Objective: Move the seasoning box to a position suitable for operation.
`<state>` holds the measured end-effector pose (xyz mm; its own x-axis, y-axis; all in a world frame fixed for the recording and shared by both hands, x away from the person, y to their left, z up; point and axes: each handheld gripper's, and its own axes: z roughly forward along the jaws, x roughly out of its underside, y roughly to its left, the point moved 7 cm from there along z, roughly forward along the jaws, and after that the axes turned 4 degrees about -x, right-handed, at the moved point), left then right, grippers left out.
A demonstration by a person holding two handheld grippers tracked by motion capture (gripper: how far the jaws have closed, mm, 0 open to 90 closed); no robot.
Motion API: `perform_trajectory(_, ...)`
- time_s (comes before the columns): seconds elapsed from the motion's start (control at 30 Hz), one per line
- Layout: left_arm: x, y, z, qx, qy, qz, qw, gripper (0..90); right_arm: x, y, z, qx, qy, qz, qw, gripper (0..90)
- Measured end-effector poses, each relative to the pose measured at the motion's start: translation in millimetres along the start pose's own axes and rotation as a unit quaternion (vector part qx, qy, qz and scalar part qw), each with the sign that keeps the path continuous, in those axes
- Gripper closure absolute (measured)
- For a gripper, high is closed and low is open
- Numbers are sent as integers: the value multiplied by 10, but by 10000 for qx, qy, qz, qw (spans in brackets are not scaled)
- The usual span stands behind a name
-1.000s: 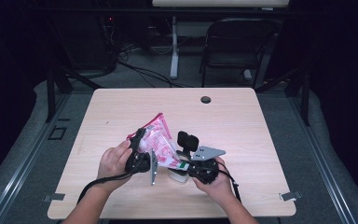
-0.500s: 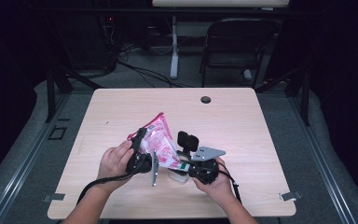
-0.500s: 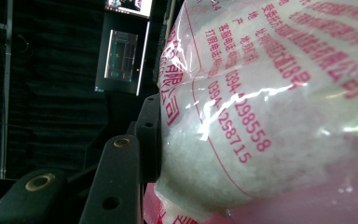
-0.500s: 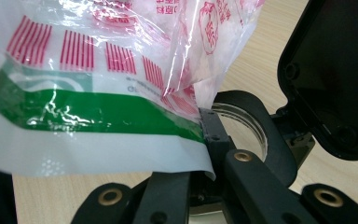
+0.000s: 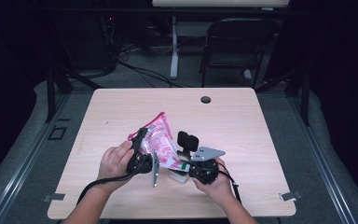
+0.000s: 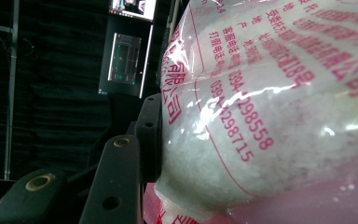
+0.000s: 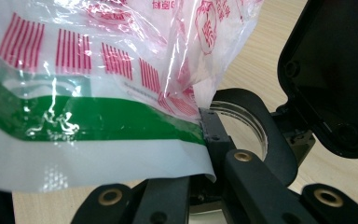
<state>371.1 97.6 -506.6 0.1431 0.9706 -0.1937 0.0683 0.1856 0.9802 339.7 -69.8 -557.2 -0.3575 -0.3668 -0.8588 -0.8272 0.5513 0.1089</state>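
Currently both your hands sit at the near edge of the worktop (image 5: 261, 121), grippers meeting over a pink-printed plastic bag (image 5: 161, 140). Your left gripper (image 5: 142, 154) has its fingers (image 6: 121, 177) about half open, pressed onto the bag's bulging side; white granular contents show through the film in the left gripper view. Your right gripper (image 5: 193, 161) has its fingers (image 7: 214, 135) fully closed, pinching the bag's lower edge w/ the green band (image 7: 93, 116). Bag is held up off the worktop, tilted, top corner pointing away from you. A small clear round container (image 7: 242, 121) sits on the worktop just under the bag's edge, betw. the grippers. Farther off: a cable hole (image 5: 205, 99) near the worktop's far edge, then a folding chair (image 5: 237, 46) on the floor.
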Motion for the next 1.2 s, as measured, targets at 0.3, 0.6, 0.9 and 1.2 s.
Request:
perform_trajectory(0.3, -10, 0, -9, 27, -5, 9, 10000, 630, 6, -5, -2, 17, 25, -11, 10000, 899)
perform_trajectory(0.6, -31, 18, -20, -6, -14, 62, 10000, 630, 10, -5, 0, 20, 29, -8, 10000, 899)
perform_trajectory(0.9, -42, 20, -26, 7, -14, 48, 10000, 630, 11, -6, -3, 30, 15, 1, 10000, 899)
perform_trajectory(1.2, -62, 31, -25, -19, -58, 80, 9999, 630, 13, -6, -11, 42, 1, 14, 10000, 899)
